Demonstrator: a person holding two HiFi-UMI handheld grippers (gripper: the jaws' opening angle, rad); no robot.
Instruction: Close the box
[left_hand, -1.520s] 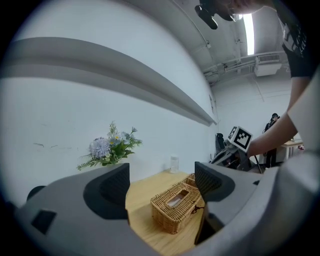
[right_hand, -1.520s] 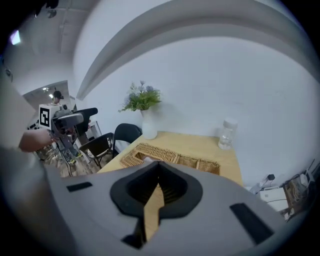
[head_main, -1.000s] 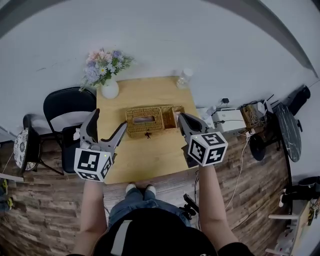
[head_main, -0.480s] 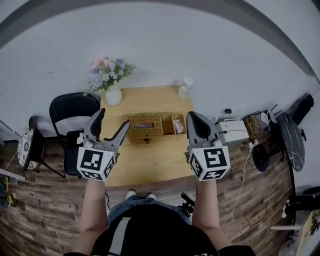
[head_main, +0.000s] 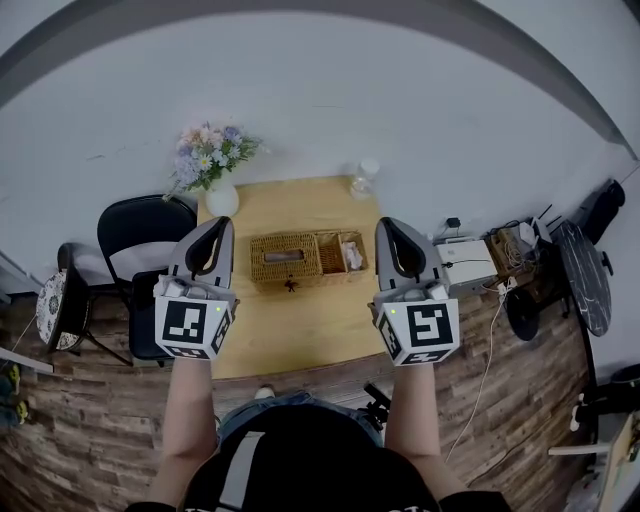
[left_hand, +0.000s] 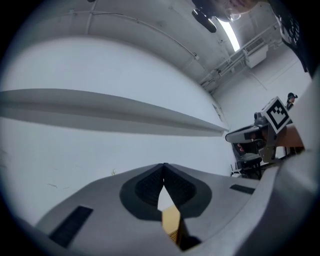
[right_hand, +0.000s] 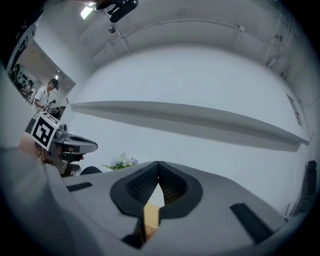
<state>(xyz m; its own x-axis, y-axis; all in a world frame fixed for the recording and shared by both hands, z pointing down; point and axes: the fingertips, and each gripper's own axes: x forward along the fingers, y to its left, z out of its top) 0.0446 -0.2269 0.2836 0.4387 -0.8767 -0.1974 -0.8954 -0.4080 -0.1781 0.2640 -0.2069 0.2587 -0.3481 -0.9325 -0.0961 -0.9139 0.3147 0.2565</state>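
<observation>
A long wicker box (head_main: 288, 257) lies across the middle of the wooden table (head_main: 300, 330). Its left part is covered by a lid with a slot, while the small right compartment (head_main: 346, 252) shows white things inside. My left gripper (head_main: 222, 222) hangs to the left of the box, apart from it, its jaws shut with nothing between them (left_hand: 163, 167). To the box's right is my right gripper (head_main: 385, 224), also shut and empty (right_hand: 158, 165). Both gripper views look over the closed jaws at a white wall.
A white vase of flowers (head_main: 212, 165) stands at the table's back left corner, a clear bottle (head_main: 364, 178) at the back right. A black chair (head_main: 135, 235) is left of the table. Boxes and cables (head_main: 470, 255) lie on the floor to the right.
The left gripper's jaws have gone from wide open to shut. The right gripper has drawn away from the box's right end, and both now hang level beside the box.
</observation>
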